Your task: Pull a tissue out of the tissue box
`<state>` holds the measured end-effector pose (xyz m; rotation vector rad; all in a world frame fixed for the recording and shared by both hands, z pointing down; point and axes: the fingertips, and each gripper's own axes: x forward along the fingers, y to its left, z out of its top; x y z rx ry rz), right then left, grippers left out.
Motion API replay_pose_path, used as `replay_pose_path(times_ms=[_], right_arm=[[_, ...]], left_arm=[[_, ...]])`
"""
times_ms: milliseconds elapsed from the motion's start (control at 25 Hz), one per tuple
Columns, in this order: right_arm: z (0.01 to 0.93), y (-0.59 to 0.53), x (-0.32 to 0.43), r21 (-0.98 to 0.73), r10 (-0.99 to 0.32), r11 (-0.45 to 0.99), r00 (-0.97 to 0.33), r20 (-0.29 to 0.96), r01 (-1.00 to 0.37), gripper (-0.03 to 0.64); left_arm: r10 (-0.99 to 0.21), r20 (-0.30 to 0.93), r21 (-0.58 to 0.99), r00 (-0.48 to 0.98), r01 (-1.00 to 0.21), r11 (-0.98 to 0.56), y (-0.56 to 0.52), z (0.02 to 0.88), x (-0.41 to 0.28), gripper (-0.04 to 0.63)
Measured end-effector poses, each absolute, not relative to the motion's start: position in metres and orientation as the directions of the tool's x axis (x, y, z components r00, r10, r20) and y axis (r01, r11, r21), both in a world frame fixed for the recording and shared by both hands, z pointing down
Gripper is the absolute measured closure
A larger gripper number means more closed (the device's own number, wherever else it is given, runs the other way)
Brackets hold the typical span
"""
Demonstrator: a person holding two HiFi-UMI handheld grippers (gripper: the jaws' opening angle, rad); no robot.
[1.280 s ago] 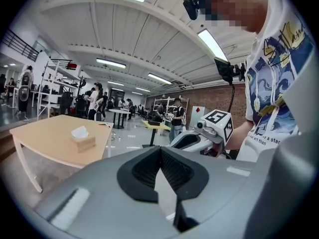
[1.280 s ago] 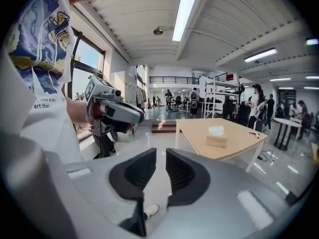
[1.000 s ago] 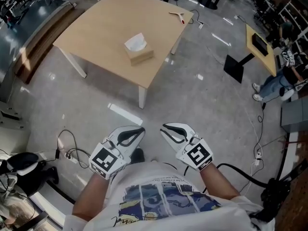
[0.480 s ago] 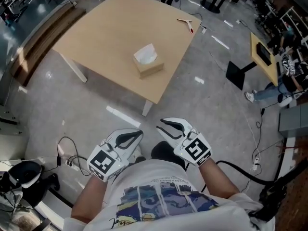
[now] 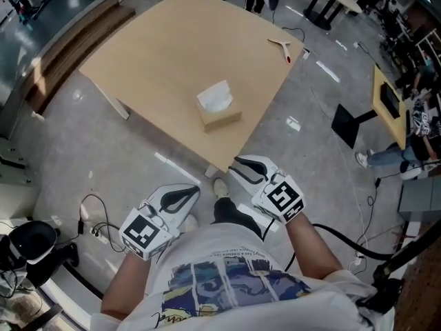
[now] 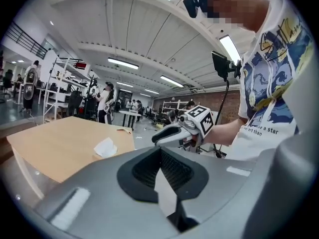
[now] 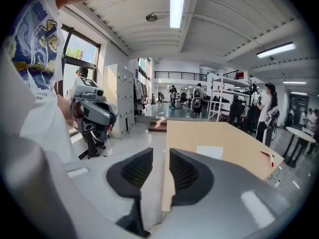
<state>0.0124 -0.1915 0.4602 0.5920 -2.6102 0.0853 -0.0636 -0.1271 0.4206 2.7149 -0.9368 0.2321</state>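
1. One table (image 5: pixel 172 54) lies ahead of both grippers, and its near corner sits just beyond the tips of the right gripper (image 5: pixel 238 164). The step in hand looks like the approach. I would come in square to that corner until both grippers can reach the middle of the tabletop.
2. Well ahead of both grippers, toward the near side of the tabletop, stands the tissue box (image 5: pixel 222 118). Neither gripper touches it. It looks light and would likely lift or slide with the pull, so the left gripper (image 5: pixel 196 189) is best pressed down on the top edge to pin it.
3. Out of the top of the tissue box rises the tissue (image 5: pixel 215 97), a loose white tuft standing upright. The right gripper should come at the upper part of that tuft from above, rather than digging at its base.
4. The right gripper's jaws stand a narrow way apart and are opening, with nothing between them. A modest gap probably suits thin paper, provided it is set before the tips arrive.
5. The left gripper's jaws meet at the tips and hold nothing. That suits pressing down, so I see no need to open them.
6. Once the tuft is pinched, the pull is best made straight up and slowly, so the sheet comes free without tearing.
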Motion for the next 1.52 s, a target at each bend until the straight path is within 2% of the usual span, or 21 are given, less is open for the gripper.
replay_pose_path(times_ms=[600,920,1040,1520], right_arm=[[0.516,-0.385,0.032,0.008,-0.249,0.956,-0.803,0.542,-0.292,0.503],[0.558,-0.441,0.023,-0.032,-0.152,0.977,-0.792,0.592,-0.211,0.48],[0.572,-0.464,0.023,-0.038,-0.144,0.977,-0.782,0.606,-0.209,0.454],[0.616,-0.515,-0.009,-0.187,-0.041,0.963,-0.797,0.603,-0.192,0.434]], left_arm=[[-0.721,0.24,0.177,0.65,-0.76,-0.625,-0.253,0.412,-0.05,0.589],[-0.791,0.272,0.175,0.547,-0.837,-0.519,-0.282,0.415,-0.053,0.589],[-0.803,0.28,0.173,0.525,-0.851,-0.496,-0.292,0.417,-0.053,0.589],[-0.834,0.328,0.183,0.445,-0.895,-0.406,-0.308,0.426,-0.065,0.589]])
